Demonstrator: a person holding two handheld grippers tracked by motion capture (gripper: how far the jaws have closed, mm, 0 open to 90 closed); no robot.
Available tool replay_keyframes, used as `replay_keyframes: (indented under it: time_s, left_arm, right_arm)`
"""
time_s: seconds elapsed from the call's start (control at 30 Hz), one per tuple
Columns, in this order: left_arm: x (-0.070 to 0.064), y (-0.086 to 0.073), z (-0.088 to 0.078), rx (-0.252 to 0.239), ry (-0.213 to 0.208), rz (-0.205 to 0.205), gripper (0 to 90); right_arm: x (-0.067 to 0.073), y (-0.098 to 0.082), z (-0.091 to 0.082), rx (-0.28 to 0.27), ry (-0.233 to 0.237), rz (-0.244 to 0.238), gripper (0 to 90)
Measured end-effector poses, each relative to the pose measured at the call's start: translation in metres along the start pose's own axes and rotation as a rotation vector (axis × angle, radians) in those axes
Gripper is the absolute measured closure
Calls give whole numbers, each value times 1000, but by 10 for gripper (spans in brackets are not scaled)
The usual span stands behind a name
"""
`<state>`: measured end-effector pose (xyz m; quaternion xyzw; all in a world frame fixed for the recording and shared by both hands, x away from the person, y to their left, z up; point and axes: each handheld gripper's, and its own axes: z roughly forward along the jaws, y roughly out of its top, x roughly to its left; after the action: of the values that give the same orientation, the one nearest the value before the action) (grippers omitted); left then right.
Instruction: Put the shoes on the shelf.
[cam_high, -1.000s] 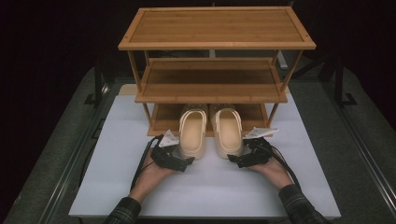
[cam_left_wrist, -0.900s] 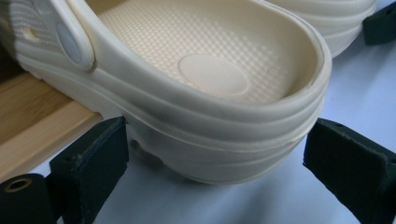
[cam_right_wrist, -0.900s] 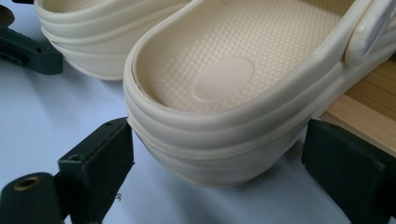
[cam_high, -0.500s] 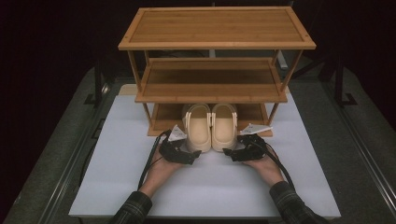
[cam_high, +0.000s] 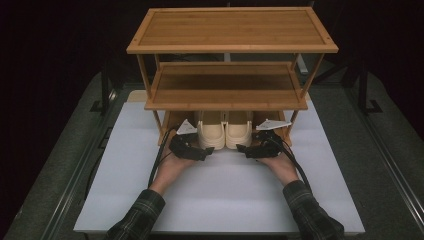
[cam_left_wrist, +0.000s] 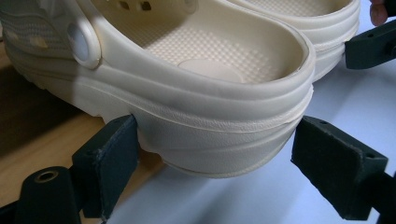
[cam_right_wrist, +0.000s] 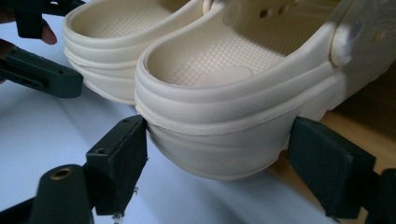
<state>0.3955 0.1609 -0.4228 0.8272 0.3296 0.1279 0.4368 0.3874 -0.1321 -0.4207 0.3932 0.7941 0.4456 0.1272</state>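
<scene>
Cream rubber clogs stand as a pair on the bottom board of the bamboo shoe rack (cam_high: 227, 90), toes pushed under the middle shelf and heels sticking out over the white table (cam_high: 220, 195). We start at the left. Our left gripper (cam_high: 207, 150) is at the heel of the left clog (cam_high: 211, 132); in the left gripper view its jaws are wide apart, one on each side of the heel. The near jaw touches the side wall or is just beside it, the far one is apart, so nothing is clamped. The right clog (cam_high: 239, 132) stands just beside the first, and our right gripper (cam_high: 242, 148) is at its heel the same way: jaws spread wide, one close to the rubber, the other apart.

We think the risk is the overhang. The heels have no board under them (we see the table below them in both gripper views), so a sideways knock while we take the jaws away could turn a clog or drag it off the edge.

The top and middle shelves hold nothing; the bottom one holds both clogs
</scene>
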Motion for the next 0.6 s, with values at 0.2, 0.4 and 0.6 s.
replay_keyframes:
  time_s: [0.2, 0.4, 0.6]
  left_arm:
    - [10, 4, 12, -6, 30, -6, 150]
    - [19, 6, 21, 13, 55, 15, 148]
    - [24, 3, 31, 37, 66, 3, 148]
  right_arm:
    - [-6, 8, 10, 4, -32, -22, 203]
    - [-13, 10, 25, 14, -58, -4, 202]
    - [-18, 5, 34, 26, -73, 23, 208]
